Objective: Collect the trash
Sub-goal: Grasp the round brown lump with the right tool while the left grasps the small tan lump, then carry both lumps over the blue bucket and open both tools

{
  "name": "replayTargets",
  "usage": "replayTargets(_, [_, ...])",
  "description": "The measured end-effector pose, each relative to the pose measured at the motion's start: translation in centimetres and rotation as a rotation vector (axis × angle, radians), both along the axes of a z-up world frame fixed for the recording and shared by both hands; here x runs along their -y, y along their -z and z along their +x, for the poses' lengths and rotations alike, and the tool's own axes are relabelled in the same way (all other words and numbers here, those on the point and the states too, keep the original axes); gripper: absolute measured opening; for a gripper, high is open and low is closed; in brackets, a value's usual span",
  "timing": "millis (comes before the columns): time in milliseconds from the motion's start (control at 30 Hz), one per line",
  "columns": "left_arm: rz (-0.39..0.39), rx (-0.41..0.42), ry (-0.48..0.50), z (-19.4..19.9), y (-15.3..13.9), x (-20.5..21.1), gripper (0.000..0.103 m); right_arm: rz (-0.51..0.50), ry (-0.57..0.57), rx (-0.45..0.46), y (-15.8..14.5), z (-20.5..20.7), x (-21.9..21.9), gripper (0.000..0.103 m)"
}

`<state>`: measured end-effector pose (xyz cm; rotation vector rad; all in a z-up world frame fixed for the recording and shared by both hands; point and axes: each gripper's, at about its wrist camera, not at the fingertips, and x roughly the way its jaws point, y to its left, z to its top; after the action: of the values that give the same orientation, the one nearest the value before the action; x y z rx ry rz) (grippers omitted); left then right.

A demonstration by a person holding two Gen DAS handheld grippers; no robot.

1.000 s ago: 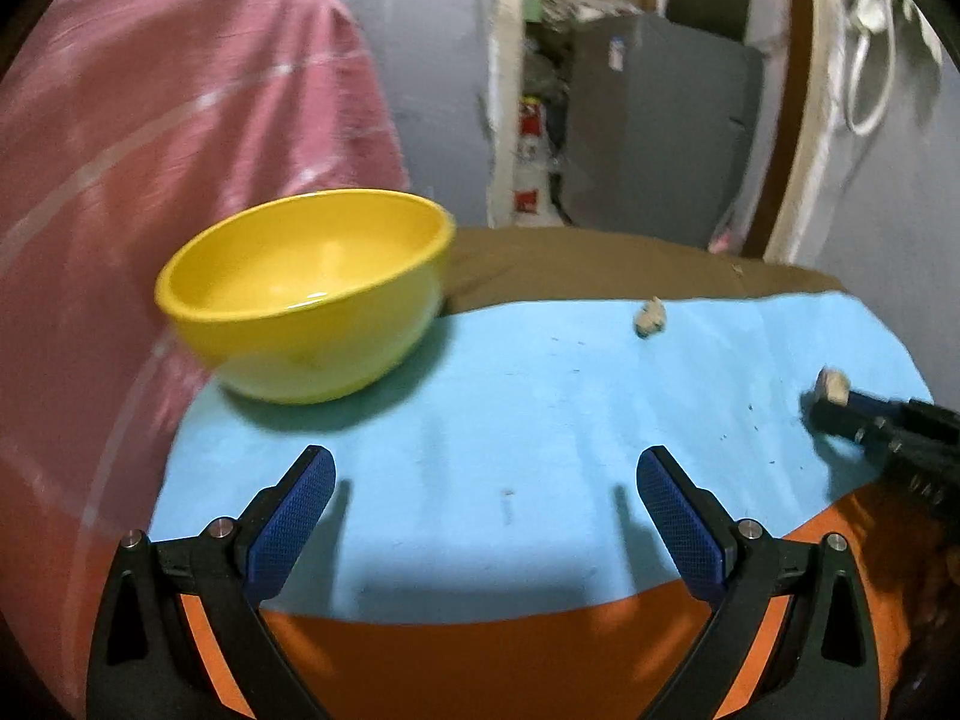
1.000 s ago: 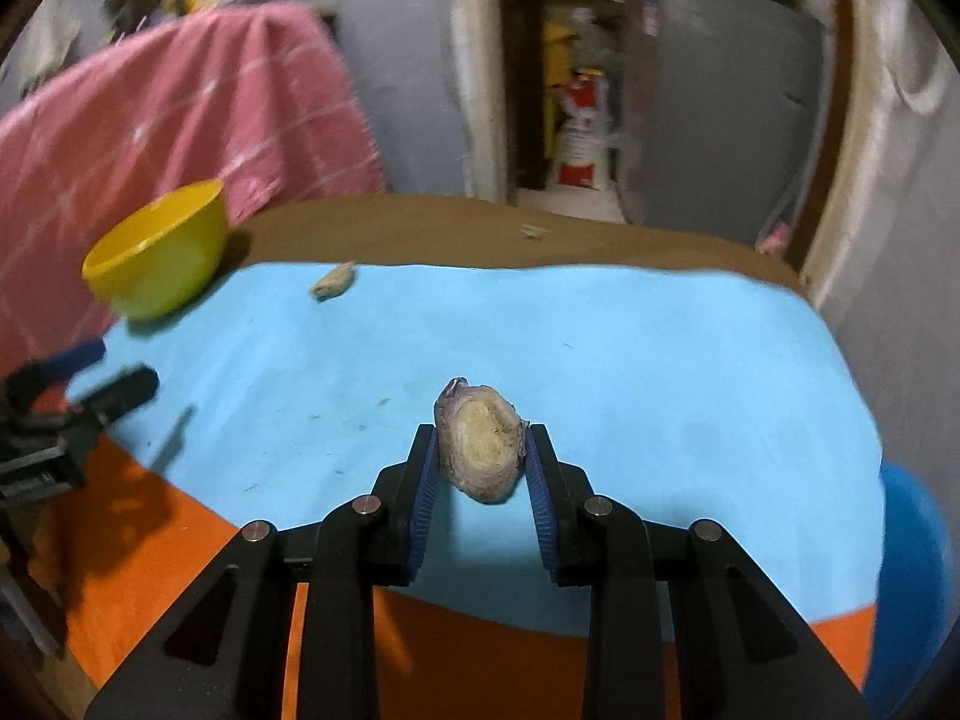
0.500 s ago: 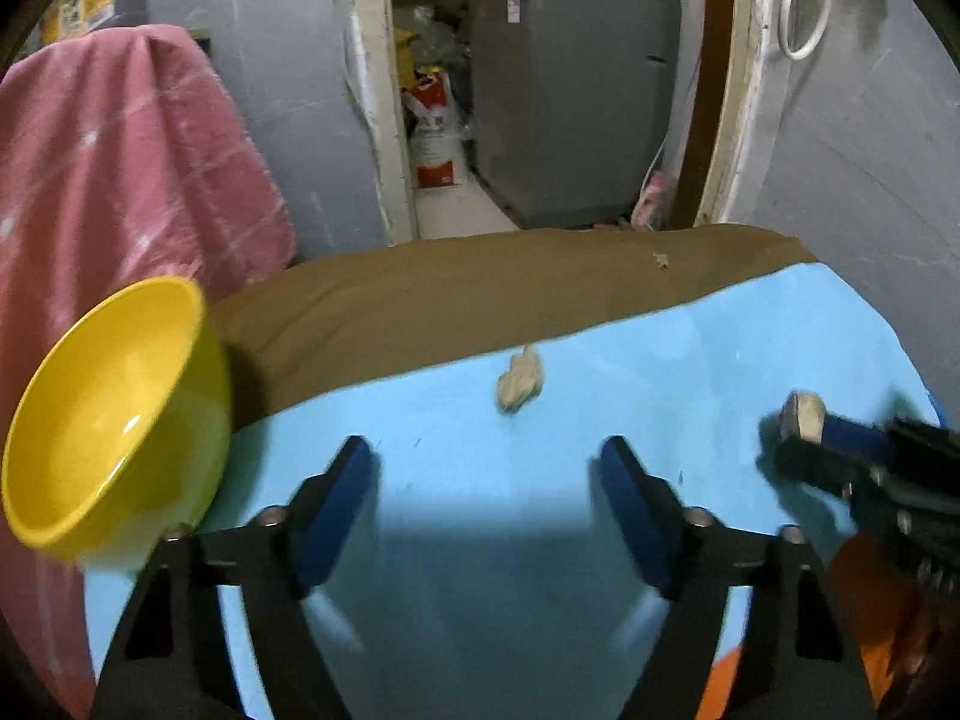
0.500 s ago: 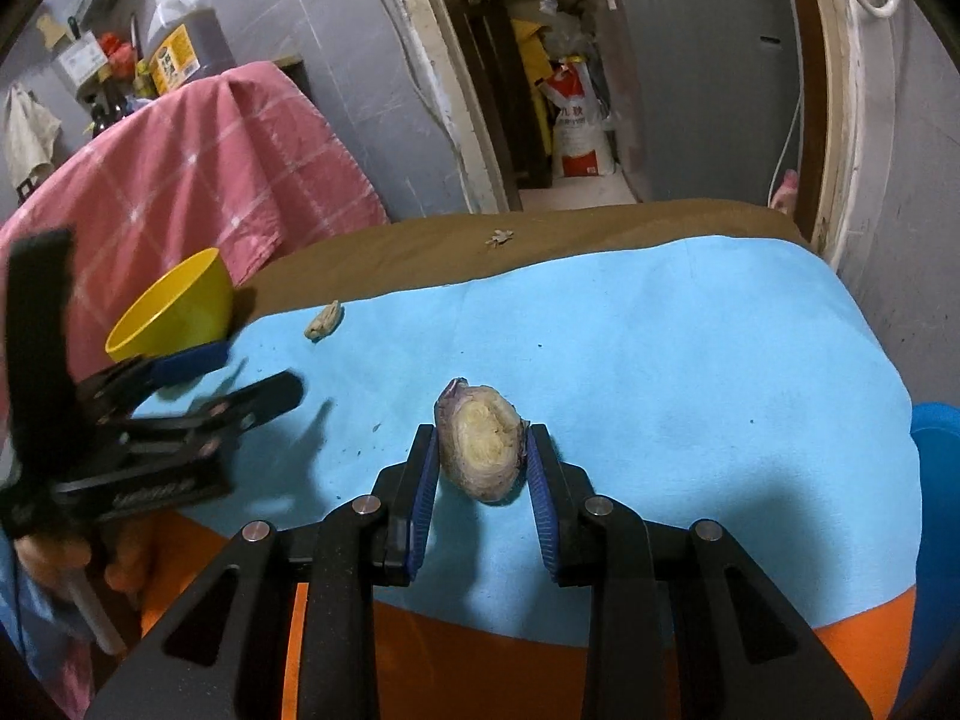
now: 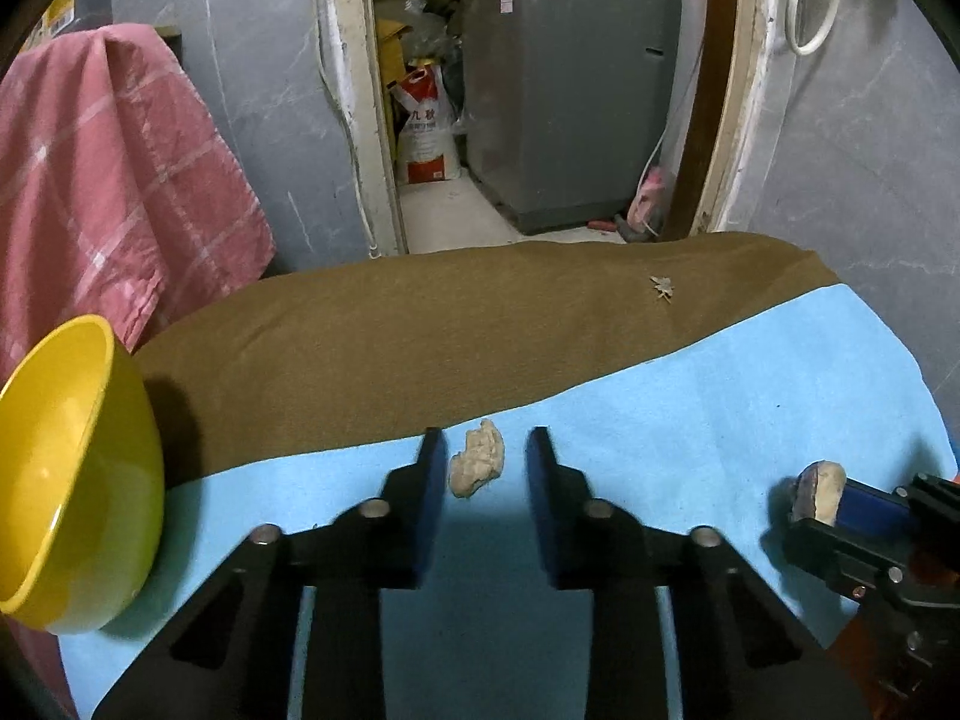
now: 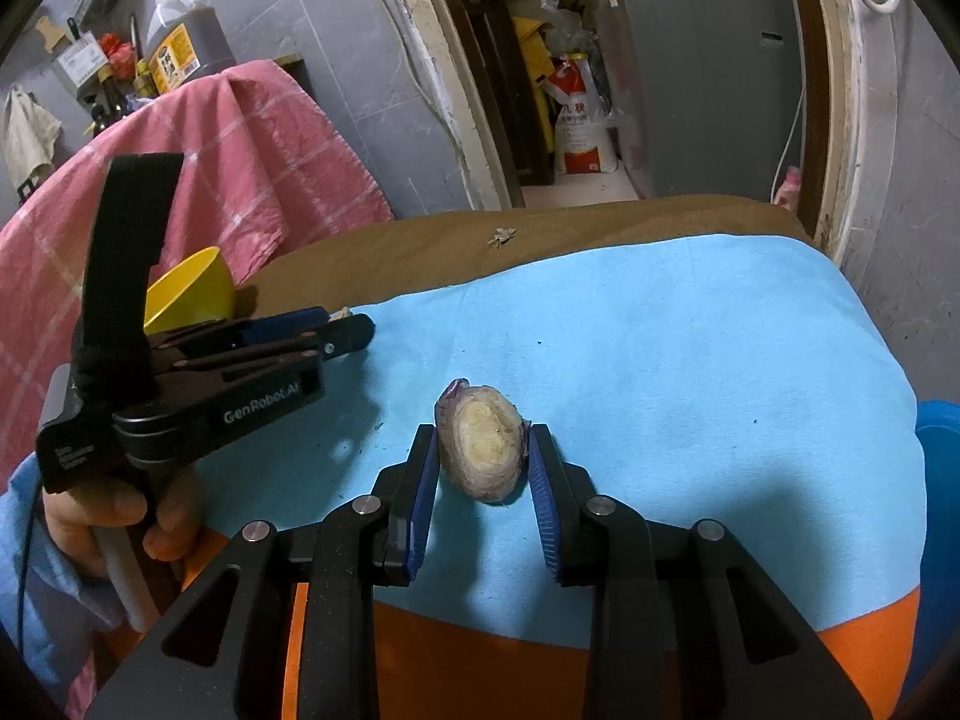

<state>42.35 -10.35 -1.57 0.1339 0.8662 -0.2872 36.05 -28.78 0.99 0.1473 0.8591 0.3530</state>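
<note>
While closing, left tool (image 5: 485, 462) flanks scrap (image 5: 477, 467) — untouched.

yellow bowl (image 5: 78, 474) blocks left, blue cloth (image 5: 750, 396) open rightward

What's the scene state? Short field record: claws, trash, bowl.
left claw: closing around beige scrap, pads not yet on it
right claw: shut on onion end, above blue cloth
bowl: yellow, left edge of table, looks empty
other trash: small dry bit on brown cloth
</note>
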Motion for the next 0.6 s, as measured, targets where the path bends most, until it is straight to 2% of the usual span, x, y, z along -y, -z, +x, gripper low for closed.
replayTargets(33, [-0.002,-0.001,0.001,0.0,0.1,0.0,0.014,0.001,0.000,0.000,0.0,0.0,0.0,0.028])
replayTargets(300, [0.000,0.008,0.012,-1.2,-0.4,1.1,0.013,0.003,-0.001,0.001,0.0,0.0,0.1,0.028])
replayTargets(400, [-0.051,0.008,0.003,-1.4,-0.8,0.4,0.013,0.008,0.001,0.003,0.0,0.0,0.1,0.028])
replayTargets(500, [-0.139,0.024,-0.002,-2.6,-1.7,-0.4,0.013,0.011,0.004,0.008,0.1,-0.1,0.4,0.028])
replayTargets(600, [-0.190,0.059,-0.006,-4.3,-2.6,-1.0,0.013,0.017,0.015,0.027,0.0,-0.4,0.5,0.028])
